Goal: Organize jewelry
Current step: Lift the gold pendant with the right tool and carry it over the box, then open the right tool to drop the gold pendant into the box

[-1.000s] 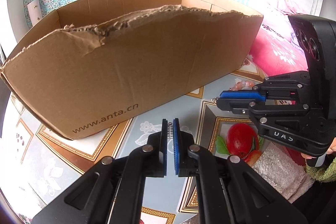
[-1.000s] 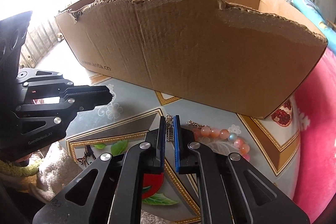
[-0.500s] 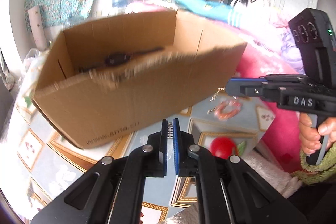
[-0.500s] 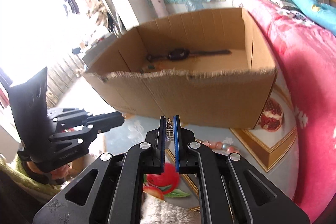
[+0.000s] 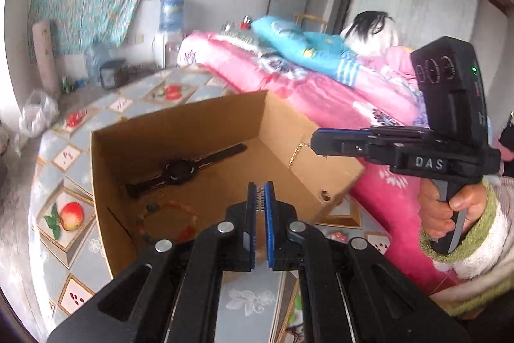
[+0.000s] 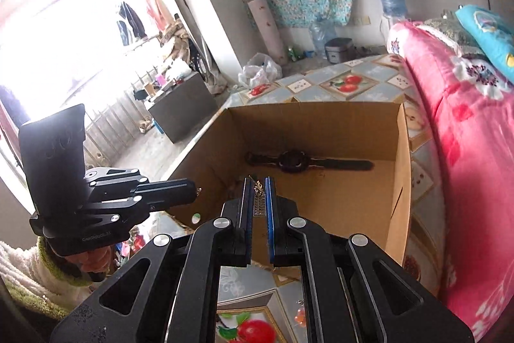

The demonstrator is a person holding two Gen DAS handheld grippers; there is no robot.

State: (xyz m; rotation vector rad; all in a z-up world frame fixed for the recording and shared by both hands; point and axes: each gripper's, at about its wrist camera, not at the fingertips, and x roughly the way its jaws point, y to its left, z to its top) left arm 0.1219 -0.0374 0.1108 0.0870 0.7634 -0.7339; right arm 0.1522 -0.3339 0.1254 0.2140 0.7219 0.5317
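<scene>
Both cams ride on the handheld grippers, looking forward and down along the fingers from just above the open cardboard box (image 5: 180, 130). The left wrist view faces it from the left with the pink bedding (image 5: 324, 95) beyond; the right wrist view comes from the right, window side showing. Both share the box interior and the black watch (image 6: 292, 161).

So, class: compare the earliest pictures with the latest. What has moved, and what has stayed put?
Both grippers, left and right, have risen from table level in front of the box to above its rim, so the watch inside now shows. Each stays shut on a thin chain; nothing was released. The box is unmoved.
</scene>
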